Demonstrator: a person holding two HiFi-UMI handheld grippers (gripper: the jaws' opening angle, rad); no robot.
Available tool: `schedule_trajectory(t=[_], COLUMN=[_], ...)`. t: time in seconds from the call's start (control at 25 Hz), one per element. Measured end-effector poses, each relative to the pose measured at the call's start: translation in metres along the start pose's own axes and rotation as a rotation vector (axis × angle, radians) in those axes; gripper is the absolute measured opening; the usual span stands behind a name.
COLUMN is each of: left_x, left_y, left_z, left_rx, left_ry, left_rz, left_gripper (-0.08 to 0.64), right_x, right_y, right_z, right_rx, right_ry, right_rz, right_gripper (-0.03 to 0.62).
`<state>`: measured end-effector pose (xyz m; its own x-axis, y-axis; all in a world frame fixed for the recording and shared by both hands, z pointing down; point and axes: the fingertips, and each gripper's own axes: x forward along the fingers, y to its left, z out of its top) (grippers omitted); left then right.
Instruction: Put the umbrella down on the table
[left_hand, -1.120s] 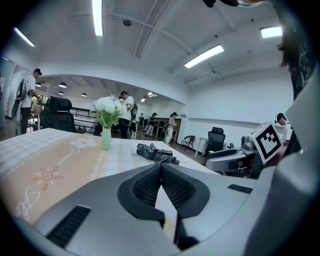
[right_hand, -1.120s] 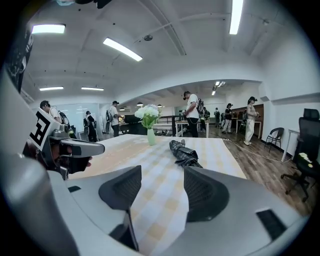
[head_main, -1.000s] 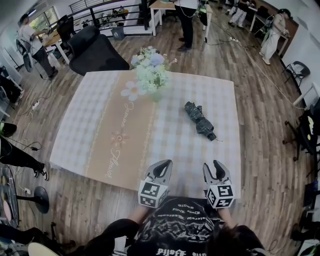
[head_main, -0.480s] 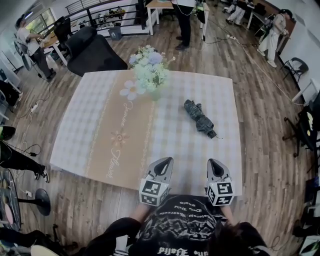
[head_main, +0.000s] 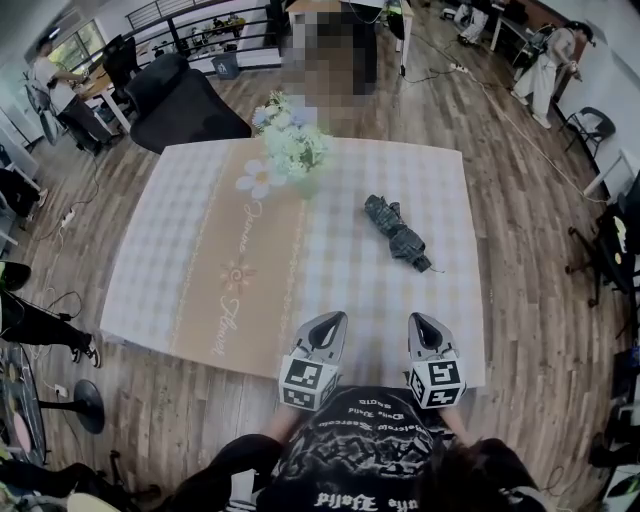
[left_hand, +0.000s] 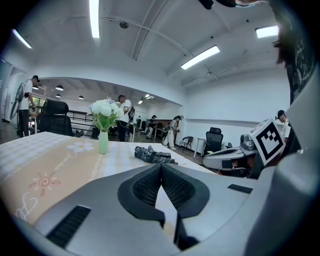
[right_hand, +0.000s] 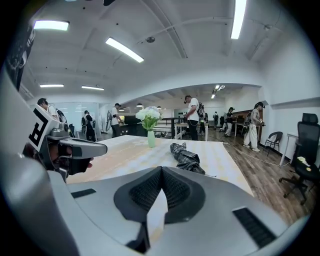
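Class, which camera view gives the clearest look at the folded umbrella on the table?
The head view: it looks down on the whole umbrella, lying flat on the table. The left gripper view shows it low and side-on; the right gripper view shows it foreshortened, nearly end-on.

Left hand-held gripper (head_main: 334, 318) and right hand-held gripper (head_main: 417, 319) both closed, empty

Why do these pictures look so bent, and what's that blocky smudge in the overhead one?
Head view: wide-angle lens bows the table edges; the blocky patch was added afterwards to hide a face. Left gripper view: dark round corners, bright ceiling strips, the umbrella small but sharp. Right gripper view: same curving, even light.
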<state>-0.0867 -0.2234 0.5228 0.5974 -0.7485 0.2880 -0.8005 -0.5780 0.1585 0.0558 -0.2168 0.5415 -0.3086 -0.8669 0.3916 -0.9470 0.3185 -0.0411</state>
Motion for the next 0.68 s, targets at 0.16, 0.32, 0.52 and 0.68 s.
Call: schedule_trajectory(t=[0.16, 0.32, 0.52, 0.68], left_x=[0.0028, 0.0023, 0.003, 0.0026], left_y=[-0.0024, -0.0022, -0.0026, -0.0033], left_z=[-0.0011, -0.0012, -0.0026, -0.0031], left_rx=[0.006, 0.002, 0.002, 0.001], left_ry=[0.001, 0.0, 0.001, -0.002], left_rz=[-0.003, -0.002, -0.007, 0.0], left_gripper=[0.02, 0.02, 0.02, 0.02], right_x=[0.001, 0.0011, 0.0031, 0.0033], right_y=[-0.0034, -0.0035, 0.0022, 0.0044], right_z=[-0.0013, 0.0006, -0.0021, -0.0035], right_rx=[-0.009, -0.018, -0.03, -0.043], right_ry=[0.002, 0.001, 0.003, 0.008], right_rz=[0.0, 0.005, 0.019, 0.032], right_gripper=[0.006, 0.007, 0.006, 0.006])
